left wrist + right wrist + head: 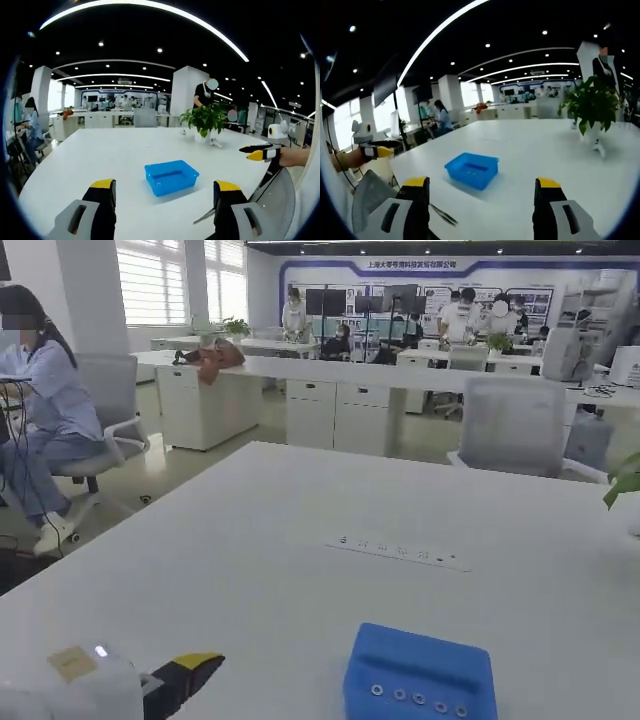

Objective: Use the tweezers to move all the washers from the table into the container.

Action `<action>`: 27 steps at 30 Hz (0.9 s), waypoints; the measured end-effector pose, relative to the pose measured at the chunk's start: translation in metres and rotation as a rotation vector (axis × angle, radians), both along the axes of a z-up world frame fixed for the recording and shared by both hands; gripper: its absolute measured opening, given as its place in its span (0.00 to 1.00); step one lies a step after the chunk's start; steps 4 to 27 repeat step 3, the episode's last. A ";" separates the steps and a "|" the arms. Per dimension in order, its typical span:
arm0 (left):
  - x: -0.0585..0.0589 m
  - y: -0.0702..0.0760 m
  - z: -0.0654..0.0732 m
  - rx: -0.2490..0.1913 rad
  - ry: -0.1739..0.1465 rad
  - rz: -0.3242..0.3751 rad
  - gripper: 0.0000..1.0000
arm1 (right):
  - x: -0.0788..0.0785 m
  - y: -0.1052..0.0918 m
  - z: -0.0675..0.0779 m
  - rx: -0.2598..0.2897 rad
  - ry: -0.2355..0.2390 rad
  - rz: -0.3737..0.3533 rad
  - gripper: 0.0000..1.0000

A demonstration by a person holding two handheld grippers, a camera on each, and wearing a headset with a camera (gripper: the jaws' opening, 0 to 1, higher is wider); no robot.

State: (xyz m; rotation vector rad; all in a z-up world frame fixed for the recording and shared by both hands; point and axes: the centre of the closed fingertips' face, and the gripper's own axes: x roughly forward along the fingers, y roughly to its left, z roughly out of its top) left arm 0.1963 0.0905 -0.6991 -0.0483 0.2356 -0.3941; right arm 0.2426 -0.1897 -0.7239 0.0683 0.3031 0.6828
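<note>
A blue container point(420, 672) sits on the white table point(250, 570) near its front edge, with several small washers point(418, 698) in a row inside. It also lies ahead of both grippers point(171, 177) point(472, 170). Metal tweezers point(442, 215) lie on the table by the front edge, and their tips point(207, 216) also show beside the left gripper's right jaw. My left gripper point(165, 187) is open with nothing between its jaws, and so is my right gripper point(482, 183). A yellow-tipped gripper point(185, 672) shows at the head view's bottom left.
A socket strip point(400, 552) is set into the table's middle. A potted plant point(205, 120) point(592, 102) stands at the far side. A mesh chair back point(280, 195) is close to the grippers. A person point(40, 410) sits at the left, and desks and chairs point(515, 425) stand beyond.
</note>
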 end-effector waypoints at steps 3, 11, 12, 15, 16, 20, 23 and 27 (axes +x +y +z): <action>0.003 0.003 0.008 -0.049 -0.044 0.036 0.91 | 0.004 -0.001 0.004 0.013 -0.028 -0.024 0.96; 0.003 0.003 0.008 -0.049 -0.044 0.036 0.91 | 0.004 -0.001 0.004 0.013 -0.028 -0.024 0.96; 0.003 0.003 0.008 -0.049 -0.044 0.036 0.91 | 0.004 -0.001 0.004 0.013 -0.028 -0.024 0.96; 0.003 0.003 0.008 -0.049 -0.044 0.036 0.91 | 0.004 -0.001 0.004 0.013 -0.028 -0.024 0.96; 0.003 0.003 0.008 -0.049 -0.044 0.036 0.91 | 0.004 -0.001 0.004 0.013 -0.028 -0.024 0.96; 0.003 0.003 0.008 -0.049 -0.044 0.036 0.91 | 0.004 -0.001 0.004 0.013 -0.028 -0.024 0.96; 0.003 0.003 0.008 -0.049 -0.044 0.036 0.91 | 0.004 -0.001 0.004 0.013 -0.028 -0.024 0.96; 0.003 0.003 0.008 -0.049 -0.044 0.036 0.91 | 0.004 -0.001 0.004 0.013 -0.028 -0.024 0.96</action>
